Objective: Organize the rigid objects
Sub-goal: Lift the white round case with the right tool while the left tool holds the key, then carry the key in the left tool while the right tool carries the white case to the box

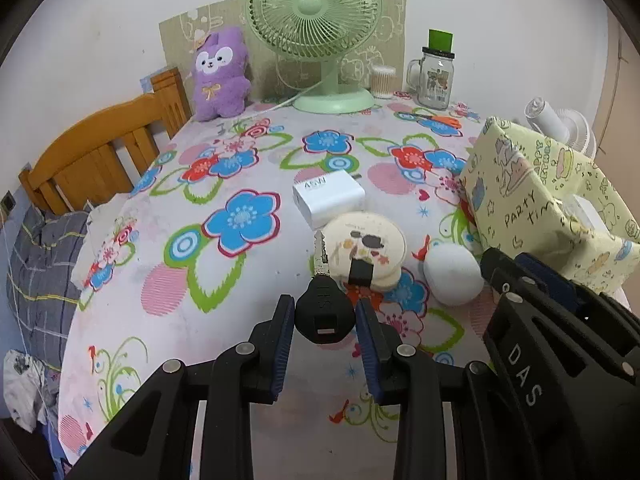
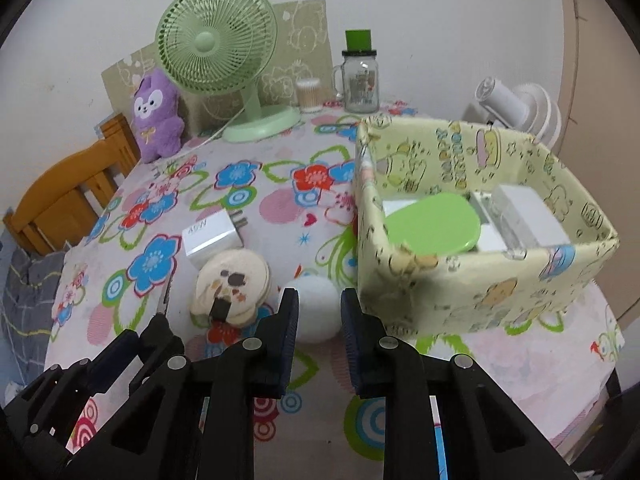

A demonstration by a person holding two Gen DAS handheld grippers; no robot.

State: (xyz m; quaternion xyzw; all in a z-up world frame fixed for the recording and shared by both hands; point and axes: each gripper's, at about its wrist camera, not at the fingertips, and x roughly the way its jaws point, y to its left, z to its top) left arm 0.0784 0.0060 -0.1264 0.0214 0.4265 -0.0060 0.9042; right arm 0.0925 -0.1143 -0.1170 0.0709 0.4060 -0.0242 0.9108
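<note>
orange wood, a headboard (image 1: 100, 152), stands at the far left beside the table, with a grey checked quilt (image 1: 40, 264) below it. a floral cloth (image 1: 224, 280) covers the table. at the far edge a purple plush (image 1: 219, 74) leans by the wall, then a green fan (image 1: 316, 28), a tub of cotton swabs (image 1: 383, 82) and a glass jar (image 1: 436, 78) with a green top.

near the left view's middle, the left gripper (image 1: 325, 312) is clamped on a black key head (image 1: 325, 314); the metal blade (image 1: 320, 254) points away, toward the far side, and the key is lifted off the cloth. just beyond it lies a round cream compact (image 1: 364, 244) with a small black block (image 1: 359, 272) on its near edge, and farther off a white charger (image 1: 328, 196). a white ball (image 1: 452, 274) sits just right of the compact.

in the right view the right gripper (image 2: 319, 312) has its jaws drawn in as narrow as they go, yet the pads are apart from the ball (image 2: 316, 308) seen between and beyond them; nothing is gripped. whether the ball touches the pads, i cannot tell for sure.

right of the ball stands a pale yellow fabric box (image 2: 480, 296), printed with cartoons. inside it lie a green oval lid (image 2: 434, 224) and white boxes (image 2: 524, 216). a white fan (image 2: 516, 108) sits behind the box at the far right.
</note>
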